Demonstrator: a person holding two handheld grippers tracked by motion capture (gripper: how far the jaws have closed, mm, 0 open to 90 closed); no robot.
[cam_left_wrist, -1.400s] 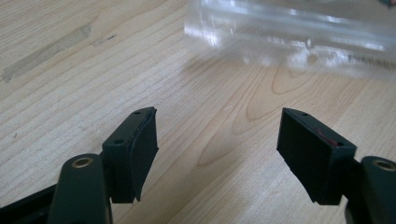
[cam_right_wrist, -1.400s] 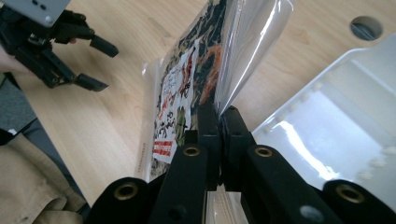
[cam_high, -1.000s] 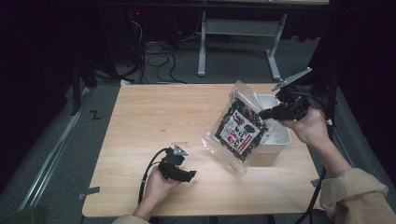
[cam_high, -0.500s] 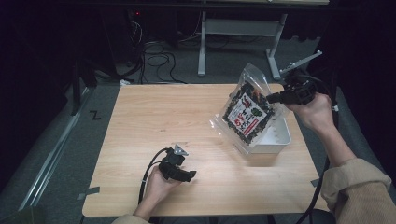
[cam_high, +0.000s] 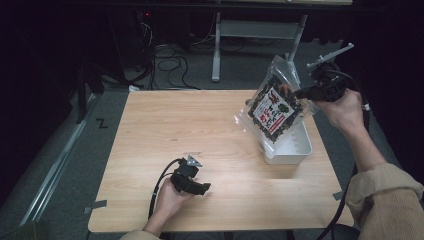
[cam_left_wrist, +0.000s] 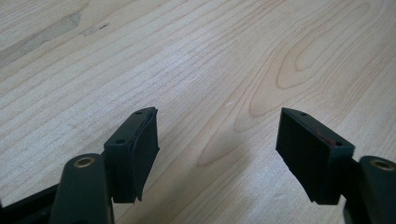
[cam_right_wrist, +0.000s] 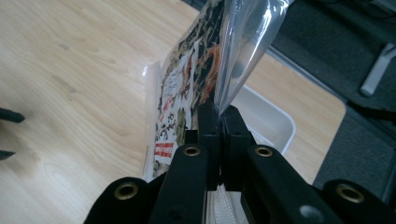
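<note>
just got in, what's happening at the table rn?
A person works at a wooden table with a gripper in each hand. The right gripper is clamped on the edge of a clear snack bag with a dark printed label and holds it tilted in the air above a white bin at the table's right side. The left gripper rests low near the front edge, jaws open, holding nothing.

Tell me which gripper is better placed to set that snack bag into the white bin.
Right. The right gripper is shut on the snack bag, holding it above the white bin; the left gripper is open, low over bare table.
</note>
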